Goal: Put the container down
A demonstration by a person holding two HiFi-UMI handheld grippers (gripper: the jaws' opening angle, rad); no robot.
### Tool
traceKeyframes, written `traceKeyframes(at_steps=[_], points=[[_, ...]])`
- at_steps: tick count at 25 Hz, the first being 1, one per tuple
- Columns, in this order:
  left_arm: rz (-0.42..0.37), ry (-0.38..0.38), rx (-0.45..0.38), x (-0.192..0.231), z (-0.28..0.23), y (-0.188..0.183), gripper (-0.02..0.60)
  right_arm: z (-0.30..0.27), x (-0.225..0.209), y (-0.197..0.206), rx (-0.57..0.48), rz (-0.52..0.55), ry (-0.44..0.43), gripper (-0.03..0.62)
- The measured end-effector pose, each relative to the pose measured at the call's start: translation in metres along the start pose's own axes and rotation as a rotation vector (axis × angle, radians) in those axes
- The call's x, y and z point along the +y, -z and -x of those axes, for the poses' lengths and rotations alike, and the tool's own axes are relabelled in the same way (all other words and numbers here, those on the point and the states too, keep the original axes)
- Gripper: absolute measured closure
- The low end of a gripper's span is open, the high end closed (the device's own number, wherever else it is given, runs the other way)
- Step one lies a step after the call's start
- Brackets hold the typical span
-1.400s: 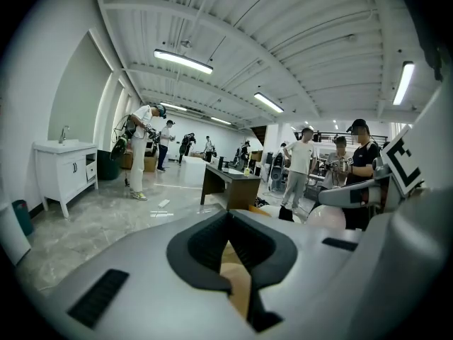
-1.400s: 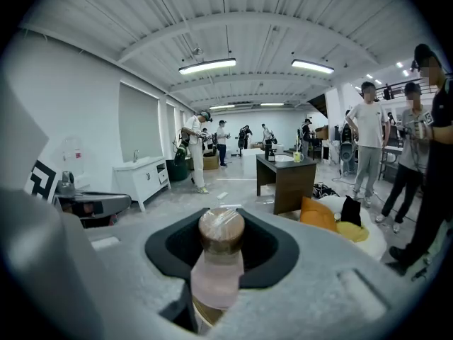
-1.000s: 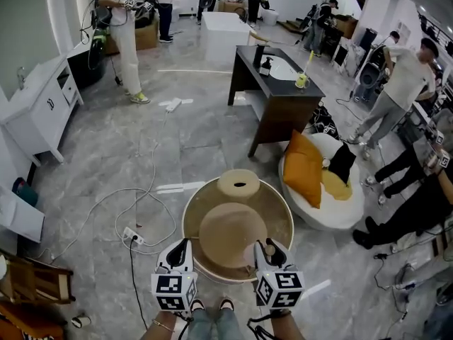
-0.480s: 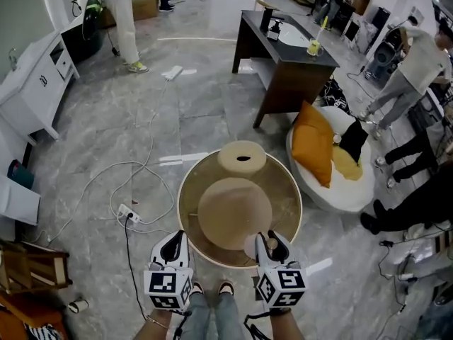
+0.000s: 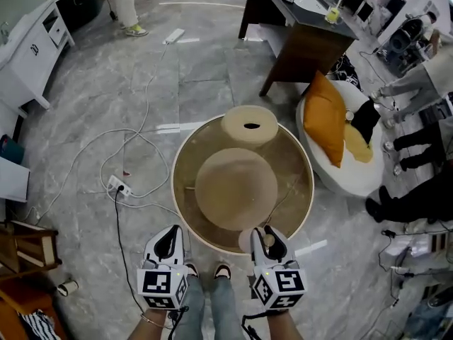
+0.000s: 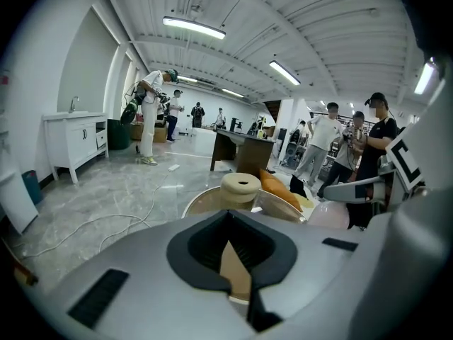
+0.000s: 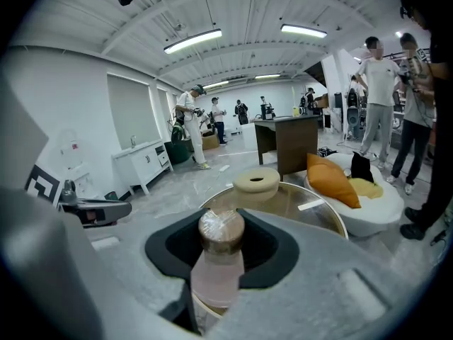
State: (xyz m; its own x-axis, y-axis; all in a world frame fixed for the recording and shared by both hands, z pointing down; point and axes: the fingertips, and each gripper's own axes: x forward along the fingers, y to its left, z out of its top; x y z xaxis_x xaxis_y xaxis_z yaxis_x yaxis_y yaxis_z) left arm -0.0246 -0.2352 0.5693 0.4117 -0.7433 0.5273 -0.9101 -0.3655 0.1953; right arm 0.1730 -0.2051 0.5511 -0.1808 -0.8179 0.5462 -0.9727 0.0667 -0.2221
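Observation:
The container [image 5: 251, 241] is a pale pink bottle with a brown, film-wrapped cap. My right gripper [image 5: 263, 244] is shut on it at the near rim of a round glass table [image 5: 291, 167]. In the right gripper view the container [image 7: 218, 257] stands upright between the dark pads of the right gripper [image 7: 219, 278], with the table rim just behind it. My left gripper [image 5: 168, 244] hangs beside the table's near-left edge. In its own view the left gripper [image 6: 237, 278] has its pads together and nothing in them. A beige ring-shaped block [image 5: 249, 124] sits on the table's far side.
White cables and a power strip [image 5: 115, 185] lie on the floor to the left. A white round seat with an orange cushion [image 5: 325, 119] stands right of the table, and a dark desk [image 5: 297, 44] stands beyond it. My shoes [image 5: 222, 270] are between the grippers. People stand at the right.
Both grippers have sunk together toward the table's near edge, and the table now looks larger in the head view. The right gripper still holds the container.

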Motion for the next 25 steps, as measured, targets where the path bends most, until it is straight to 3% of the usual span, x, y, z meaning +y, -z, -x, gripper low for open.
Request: traceKeyframes(at_steps=[16,25], points=[[0.072,-0.067,0.040,0.042,-0.035,0.104,0.580,-0.051,0.015,0.097,0.105,0.077,-0.084,0.474],[0.077,-0.078,0.058,0.051,-0.036,0.121,0.580,-0.065,0.019,0.121,0.141,0.091,-0.095,0.474]])
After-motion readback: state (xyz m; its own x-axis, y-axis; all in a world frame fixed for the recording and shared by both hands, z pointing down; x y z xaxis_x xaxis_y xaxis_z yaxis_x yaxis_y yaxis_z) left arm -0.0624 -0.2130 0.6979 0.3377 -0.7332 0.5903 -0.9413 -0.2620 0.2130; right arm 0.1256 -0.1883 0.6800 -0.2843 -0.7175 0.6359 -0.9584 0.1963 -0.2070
